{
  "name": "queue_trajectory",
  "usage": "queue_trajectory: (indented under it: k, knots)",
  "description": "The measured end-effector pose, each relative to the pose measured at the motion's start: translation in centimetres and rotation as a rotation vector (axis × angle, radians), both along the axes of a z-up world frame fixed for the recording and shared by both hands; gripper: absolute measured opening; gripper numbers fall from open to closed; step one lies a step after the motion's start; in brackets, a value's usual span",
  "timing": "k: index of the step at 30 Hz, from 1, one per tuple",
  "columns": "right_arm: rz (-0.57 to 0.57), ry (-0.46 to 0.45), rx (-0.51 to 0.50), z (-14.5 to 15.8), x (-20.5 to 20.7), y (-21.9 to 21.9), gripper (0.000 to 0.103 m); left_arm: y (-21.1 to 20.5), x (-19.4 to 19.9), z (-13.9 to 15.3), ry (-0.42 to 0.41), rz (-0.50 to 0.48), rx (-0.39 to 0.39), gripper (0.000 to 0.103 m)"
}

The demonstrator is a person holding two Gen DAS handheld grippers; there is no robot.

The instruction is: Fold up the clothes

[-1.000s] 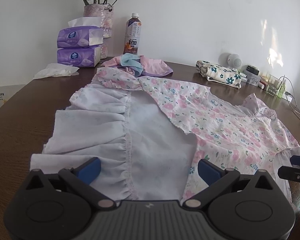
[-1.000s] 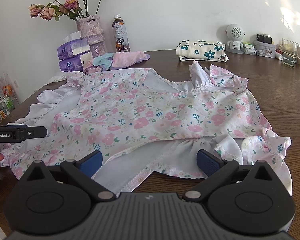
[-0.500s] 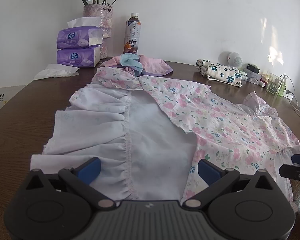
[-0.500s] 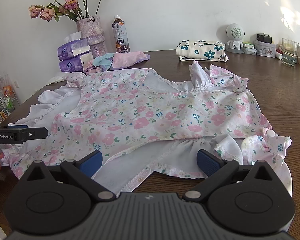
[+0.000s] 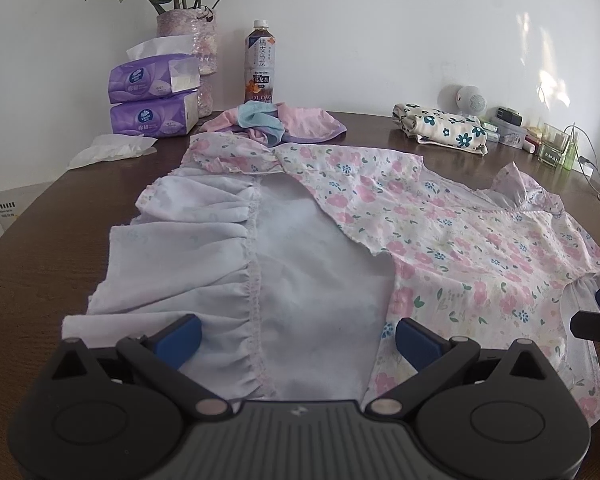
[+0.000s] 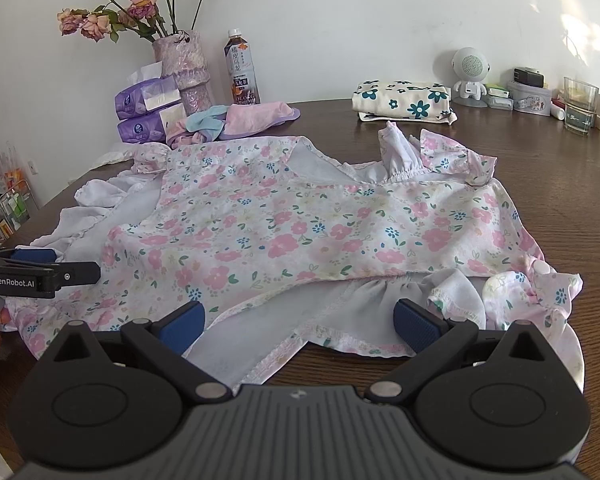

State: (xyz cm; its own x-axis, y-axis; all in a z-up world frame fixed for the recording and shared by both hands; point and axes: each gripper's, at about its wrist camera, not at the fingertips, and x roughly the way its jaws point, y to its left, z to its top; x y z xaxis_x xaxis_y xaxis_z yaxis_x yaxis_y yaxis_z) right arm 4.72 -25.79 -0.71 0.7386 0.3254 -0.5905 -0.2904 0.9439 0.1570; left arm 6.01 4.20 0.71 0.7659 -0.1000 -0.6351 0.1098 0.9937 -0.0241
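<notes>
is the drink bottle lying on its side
No, the oolong tea bottle stands upright by the vase.

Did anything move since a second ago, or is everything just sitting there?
Almost nothing moved. The left gripper and right gripper hover open over the near edge of the flowered dress, just as before, and neither has grabbed it. The dress lies spread the same way on the table. The folded cloth and bottle stayed put.
</notes>
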Motion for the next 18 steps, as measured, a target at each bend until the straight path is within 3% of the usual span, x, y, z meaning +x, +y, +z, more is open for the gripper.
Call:
queue_trajectory:
  k: [18]
  knots:
    - [-0.001,0.001,-0.009,0.02,-0.02,0.07,0.102,-0.26,0.06,-0.09,0.005,0.000,0.023,0.103]
